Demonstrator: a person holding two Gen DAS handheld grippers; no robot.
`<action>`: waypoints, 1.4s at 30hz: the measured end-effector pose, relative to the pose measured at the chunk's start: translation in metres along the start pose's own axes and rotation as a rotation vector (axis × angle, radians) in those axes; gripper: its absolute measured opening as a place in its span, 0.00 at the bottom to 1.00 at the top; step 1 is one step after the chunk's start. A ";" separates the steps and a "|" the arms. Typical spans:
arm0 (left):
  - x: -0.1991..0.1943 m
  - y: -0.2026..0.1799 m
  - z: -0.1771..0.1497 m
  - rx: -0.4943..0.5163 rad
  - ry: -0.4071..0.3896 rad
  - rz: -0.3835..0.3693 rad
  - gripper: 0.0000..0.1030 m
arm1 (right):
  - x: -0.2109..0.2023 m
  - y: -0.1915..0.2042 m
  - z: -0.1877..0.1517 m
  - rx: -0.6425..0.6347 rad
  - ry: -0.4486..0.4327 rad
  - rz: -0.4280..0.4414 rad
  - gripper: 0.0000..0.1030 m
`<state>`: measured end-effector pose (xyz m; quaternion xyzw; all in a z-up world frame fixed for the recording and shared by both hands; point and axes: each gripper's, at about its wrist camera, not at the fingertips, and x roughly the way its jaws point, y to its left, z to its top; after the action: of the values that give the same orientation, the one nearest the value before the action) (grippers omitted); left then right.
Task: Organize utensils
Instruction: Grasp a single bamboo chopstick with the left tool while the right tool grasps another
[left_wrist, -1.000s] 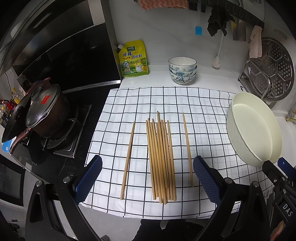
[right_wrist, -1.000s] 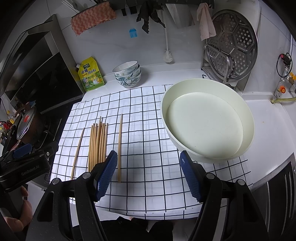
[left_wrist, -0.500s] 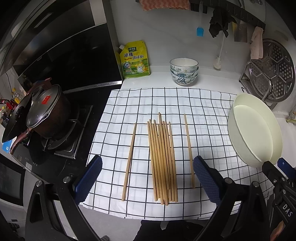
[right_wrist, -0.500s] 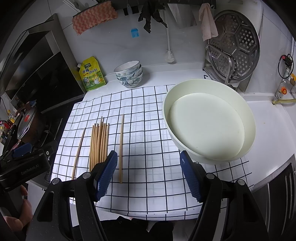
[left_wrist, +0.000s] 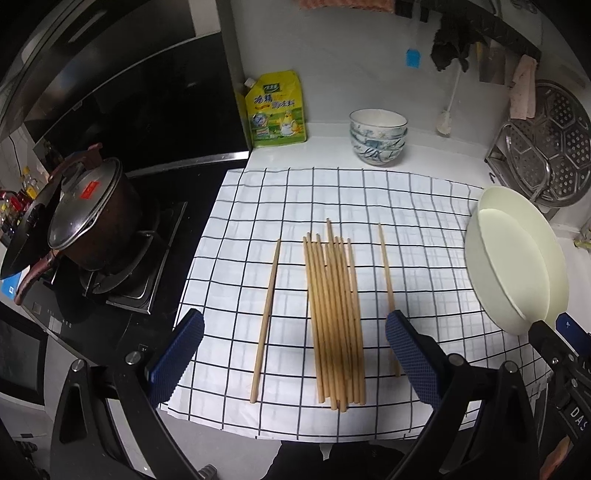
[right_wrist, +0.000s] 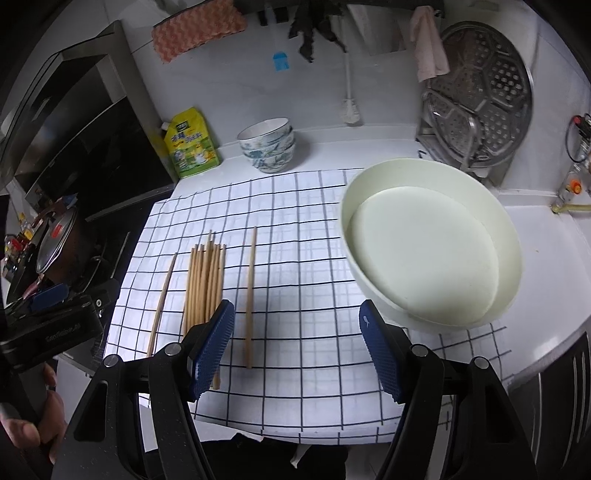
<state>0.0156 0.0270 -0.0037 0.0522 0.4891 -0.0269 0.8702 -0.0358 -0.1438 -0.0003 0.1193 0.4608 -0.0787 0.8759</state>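
A bundle of several wooden chopsticks (left_wrist: 334, 317) (right_wrist: 205, 284) lies on a white checked cloth (left_wrist: 369, 206) (right_wrist: 303, 266). One lone chopstick (left_wrist: 265, 319) (right_wrist: 161, 297) rests left of the bundle and another (left_wrist: 387, 288) (right_wrist: 250, 295) to its right. My left gripper (left_wrist: 293, 354) hovers open above the near ends of the bundle, holding nothing. My right gripper (right_wrist: 295, 350) stands open over the cloth, between the right lone chopstick and a large cream basin (right_wrist: 432, 243) (left_wrist: 517, 254), also holding nothing.
A lidded pot (left_wrist: 88, 218) sits on the stove at the left. A yellow seasoning pouch (left_wrist: 277, 109) and stacked patterned bowls (left_wrist: 377, 136) stand at the back wall. A metal steamer rack (right_wrist: 480, 96) leans at the back right. The counter edge runs just below the cloth.
Both grippers have shifted very slightly; the scene sits a little lower in the left wrist view. Chopsticks and basin have not moved.
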 end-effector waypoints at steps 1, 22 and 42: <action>0.006 0.006 0.000 -0.009 0.011 -0.006 0.94 | 0.003 0.002 -0.001 -0.008 0.004 0.001 0.65; 0.154 0.070 -0.026 -0.016 0.109 0.005 0.94 | 0.165 0.045 -0.025 -0.085 0.141 0.004 0.65; 0.170 0.059 -0.037 0.021 0.071 -0.035 0.69 | 0.196 0.063 -0.031 -0.191 0.091 -0.072 0.44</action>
<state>0.0783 0.0907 -0.1645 0.0538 0.5204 -0.0453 0.8510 0.0652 -0.0803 -0.1706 0.0221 0.5095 -0.0606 0.8581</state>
